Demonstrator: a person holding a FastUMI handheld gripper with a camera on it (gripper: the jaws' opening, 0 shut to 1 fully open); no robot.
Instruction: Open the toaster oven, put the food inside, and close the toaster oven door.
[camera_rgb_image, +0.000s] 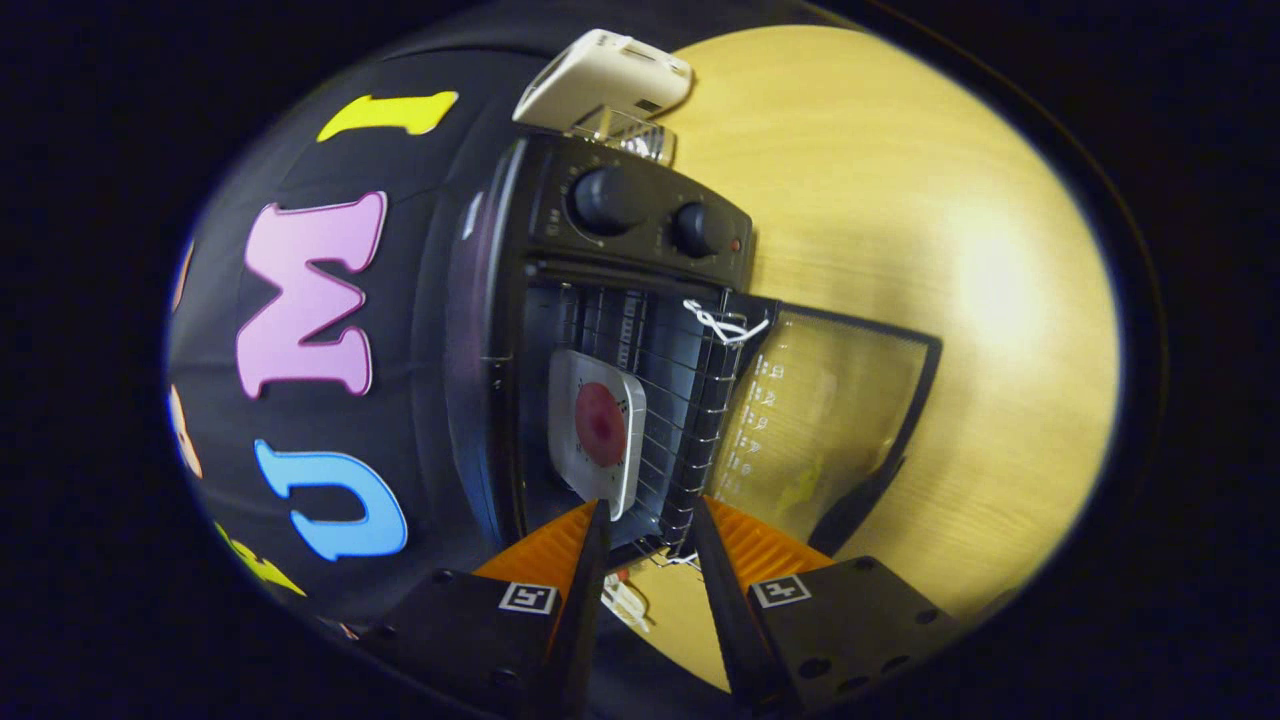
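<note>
Rolled view, camera turned sideways. Toaster oven (560, 330) black, standing on a light wood-grain table (900, 180), backed against the black cloth booth wall (300, 150). Glass door (830, 420) swung fully open, lying flat out over the table, wood showing through the pane. Two round knobs (605, 200) on the control panel beside the cavity, small red lamp next to the second. Wire rack (680, 400) inside the cavity, front edge reaching the door hinge line; white string (725, 322) tied at the rack's corner near the panel. Food: red round piece (600, 424) on a white square plate (598, 440), sitting on the rack inside the oven, just ahead of the fingers. Gripper (648, 520) held apart from the plate, fingers open with a moderate gap, gripping nothing, tips at the cavity mouth near the rack's front edge. White boxy appliance (605, 80) beyond the oven on the table, clear plastic part just below it against the oven's side. Glare patch on the table past the door. Small white item between the fingers on the table, too blurred to tell.
</note>
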